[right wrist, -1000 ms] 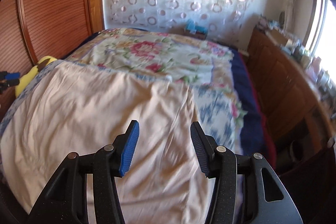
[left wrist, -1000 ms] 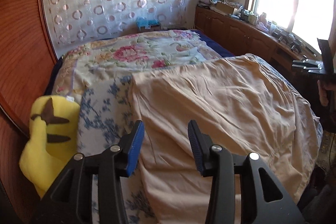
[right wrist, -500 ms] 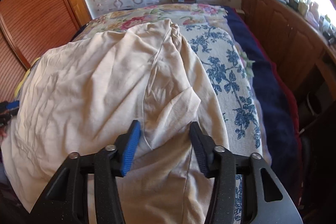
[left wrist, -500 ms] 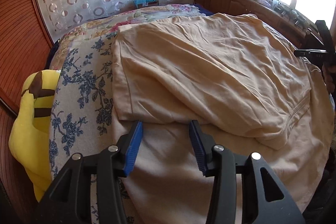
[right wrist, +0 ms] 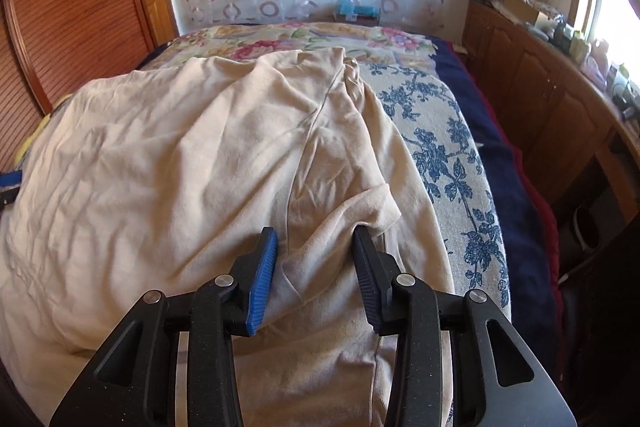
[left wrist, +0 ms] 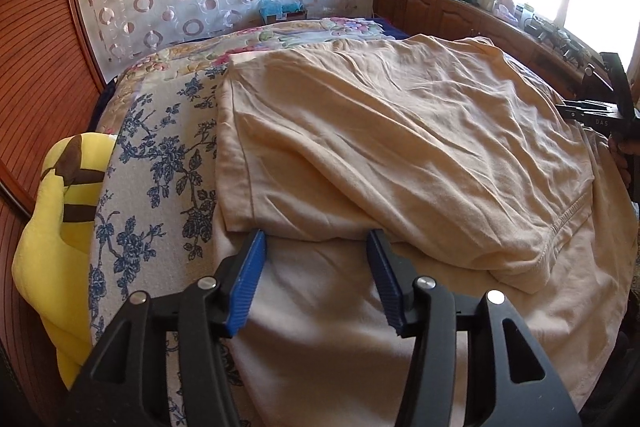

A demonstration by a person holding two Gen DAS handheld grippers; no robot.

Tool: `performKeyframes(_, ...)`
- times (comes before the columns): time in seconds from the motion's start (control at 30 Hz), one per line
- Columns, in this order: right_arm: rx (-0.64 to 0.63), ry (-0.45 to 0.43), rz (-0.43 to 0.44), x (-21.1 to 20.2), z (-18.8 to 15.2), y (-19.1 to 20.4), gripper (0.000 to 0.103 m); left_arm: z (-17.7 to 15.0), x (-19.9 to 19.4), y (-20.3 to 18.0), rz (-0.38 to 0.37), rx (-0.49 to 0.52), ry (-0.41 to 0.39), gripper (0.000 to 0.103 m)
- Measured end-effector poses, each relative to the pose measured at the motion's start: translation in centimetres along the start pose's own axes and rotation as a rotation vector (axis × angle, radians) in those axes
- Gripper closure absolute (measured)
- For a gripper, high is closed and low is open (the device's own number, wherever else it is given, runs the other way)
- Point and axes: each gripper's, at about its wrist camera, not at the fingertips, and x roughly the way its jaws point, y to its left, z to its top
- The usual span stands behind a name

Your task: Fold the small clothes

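A beige garment (left wrist: 400,147) lies across the bed, its far half folded over toward me so a doubled layer lies on the lower one. My left gripper (left wrist: 316,239) is open, its tips at the folded edge near the left corner, holding nothing. In the right wrist view the same garment (right wrist: 180,155) shows a seam and a bunched flap. My right gripper (right wrist: 316,235) is open, its jaws either side of a ridge of cloth by that flap (right wrist: 360,207). The right gripper also shows in the left wrist view (left wrist: 600,111) at the far right.
The bed has a blue floral blanket (left wrist: 160,163) and a flowered quilt (right wrist: 304,39). A yellow plush toy (left wrist: 52,227) lies at the left edge against the wooden headboard (left wrist: 32,67). A wooden cabinet (right wrist: 540,87) with clutter runs under the window on the right.
Both grippers swung from high above the bed down to the garment. The far half of the garment has come over onto the near half. In the last half second both moved slightly closer.
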Motion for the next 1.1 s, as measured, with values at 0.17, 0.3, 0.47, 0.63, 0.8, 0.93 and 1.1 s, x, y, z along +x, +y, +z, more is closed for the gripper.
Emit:
performKeyframes(0.17,-0.002,0.000,-0.001,0.1,0.0,0.0,0.065,0.0,-0.1,0.2,0.001,-0.005,0.005,0.051)
performKeyframes(0.3,0.000,0.000,0.000,0.1,0.0,0.0,0.065,0.5,0.1,0.5,0.004,-0.038,0.018,0.051)
performKeyframes(0.47,0.000,0.000,0.000,0.2,0.0,0.0,0.065,1.6,0.7,1.7,-0.025,-0.118,0.019,0.051)
performKeyframes(0.63,0.000,0.000,0.000,0.2,0.0,0.1,0.065,2.4,1.2,4.2,-0.110,-0.267,0.007,0.051)
performKeyframes(0.8,0.000,0.000,0.000,0.2,0.0,0.0,0.065,2.7,1.6,4.3,-0.119,-0.289,0.009,0.057)
performKeyframes(0.93,0.000,0.000,0.001,0.2,0.0,0.0,0.065,2.6,1.7,4.0,-0.062,-0.255,0.011,0.089)
performKeyframes(1.1,0.000,0.000,0.000,0.2,0.0,0.0,0.065,2.5,0.3,3.7,-0.040,-0.231,-0.043,0.102)
